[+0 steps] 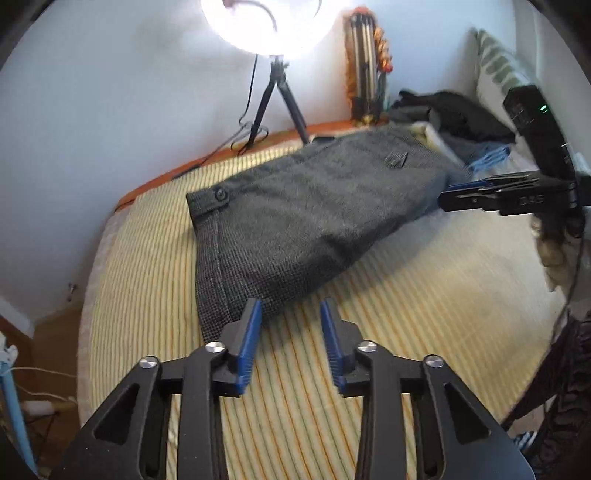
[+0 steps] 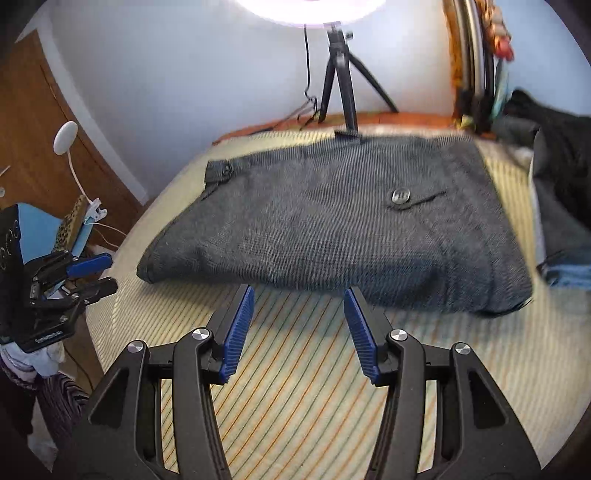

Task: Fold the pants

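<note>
Our left gripper (image 1: 290, 306) and right gripper (image 2: 298, 295) hover with fingers spread, holding nothing, just short of the folded grey pants (image 2: 332, 218) lying on the striped mattress (image 2: 303, 369).

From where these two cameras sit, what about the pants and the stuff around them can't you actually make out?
- Pants: the layers underneath are hidden by the top one, both views.
- Ring light: detail washed out by glare in the left view; cut by the top edge in the right.
- Pile of dark clothes: too blurred to count, cut by the right edge in the right view.
- Pocket button: markings too small.
</note>
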Demonstrator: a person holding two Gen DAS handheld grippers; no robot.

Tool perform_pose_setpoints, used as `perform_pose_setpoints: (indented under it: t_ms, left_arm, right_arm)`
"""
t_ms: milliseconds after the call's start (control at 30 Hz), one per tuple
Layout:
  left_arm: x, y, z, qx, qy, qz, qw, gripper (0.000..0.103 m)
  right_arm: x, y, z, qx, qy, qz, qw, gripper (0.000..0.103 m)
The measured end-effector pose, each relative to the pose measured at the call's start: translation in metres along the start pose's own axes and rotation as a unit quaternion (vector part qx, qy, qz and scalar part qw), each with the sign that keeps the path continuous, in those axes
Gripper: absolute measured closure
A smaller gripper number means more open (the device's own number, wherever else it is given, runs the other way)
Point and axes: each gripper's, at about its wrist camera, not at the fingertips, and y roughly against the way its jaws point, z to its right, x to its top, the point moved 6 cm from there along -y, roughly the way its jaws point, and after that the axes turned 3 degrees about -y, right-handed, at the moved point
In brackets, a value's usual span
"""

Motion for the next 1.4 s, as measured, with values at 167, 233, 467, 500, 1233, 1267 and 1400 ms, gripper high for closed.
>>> perform_pose_setpoints:
  t_ms: [167, 233, 467, 500, 1233, 1267, 1400]
  left_arm:
    - [-0.001, -0.03, 0.01, -0.004, -0.001, -0.008, 1.0, 0.08]
    - [0.0, -0.044, 0.015, -0.001, -0.014, -0.016, 0.9998, 0.08]
    - [0.015, -0.072, 0.009, 0.018, -0.036, -0.03, 0.9987, 0.08]
    - [0.018, -0.073, 0.005, 0.017, -0.03, -0.025, 0.9991, 0.08]
    - [0.016, -0.056, 0.031, -0.035, -0.051, -0.013, 0.998, 0.072]
    - [0.014, -0.061, 0.029, -0.036, -0.045, -0.018, 0.9981, 0.069]
    - [0.014, -0.076, 0.026, -0.018, -0.05, -0.023, 0.9983, 0.063]
  right_arm:
    - [-0.01, -0.02, 0.0, 0.014, -0.01, -0.021, 1.0, 0.05]
    - [-0.013, -0.028, -0.003, 0.014, -0.007, -0.029, 0.999, 0.049]
    - [-0.011, -0.061, -0.01, 0.012, -0.001, -0.04, 0.999, 0.049]
    - [-0.008, -0.062, -0.012, 0.014, -0.004, -0.038, 0.999, 0.049]
    - [0.033, -0.042, -0.005, 0.101, -0.092, 0.018, 0.99, 0.055]
    - [0.033, -0.042, -0.005, 0.103, -0.096, 0.018, 0.99, 0.055]
    - [0.033, -0.042, -0.005, 0.11, -0.105, 0.018, 0.988, 0.055]
